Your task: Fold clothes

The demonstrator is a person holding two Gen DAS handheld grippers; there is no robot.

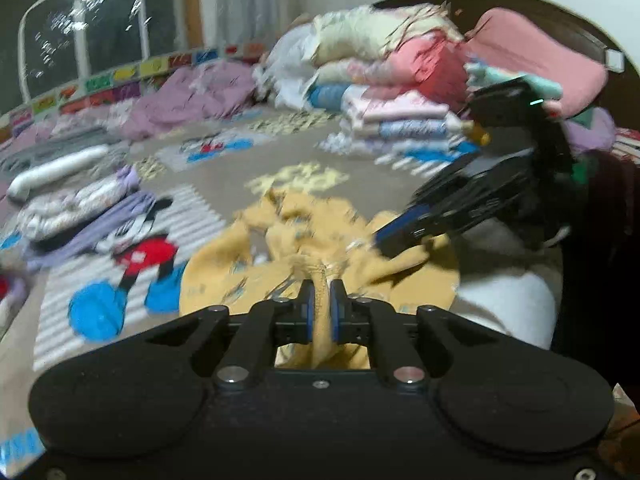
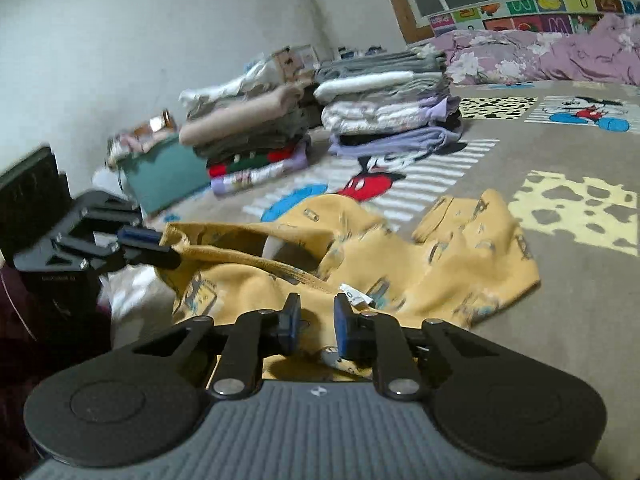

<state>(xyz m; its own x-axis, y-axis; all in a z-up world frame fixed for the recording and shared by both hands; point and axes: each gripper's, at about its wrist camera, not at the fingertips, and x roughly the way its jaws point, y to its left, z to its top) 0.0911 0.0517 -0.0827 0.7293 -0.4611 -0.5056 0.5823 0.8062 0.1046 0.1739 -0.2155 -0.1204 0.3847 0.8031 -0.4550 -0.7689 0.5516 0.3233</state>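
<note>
A yellow printed garment (image 2: 400,248) lies crumpled on the brown cartoon bedspread (image 2: 560,320); it also shows in the left wrist view (image 1: 288,232). My left gripper (image 1: 323,292) is shut on a bunched fold of the yellow cloth; it also shows at the left of the right wrist view (image 2: 148,246), pinching the garment's left edge. My right gripper (image 2: 316,312) is open, its fingers standing over the near edge of the garment beside a white label (image 2: 356,296). The right gripper shows blurred in the left wrist view (image 1: 384,240), its tips at the cloth.
Stacks of folded clothes (image 2: 384,104) stand on the bed's far side, with more folded stacks (image 1: 400,116) and a pink pillow (image 1: 536,56) by the headboard. A crumpled purple quilt (image 2: 560,56) lies under the window. A white cushion (image 1: 508,304) sits near the right.
</note>
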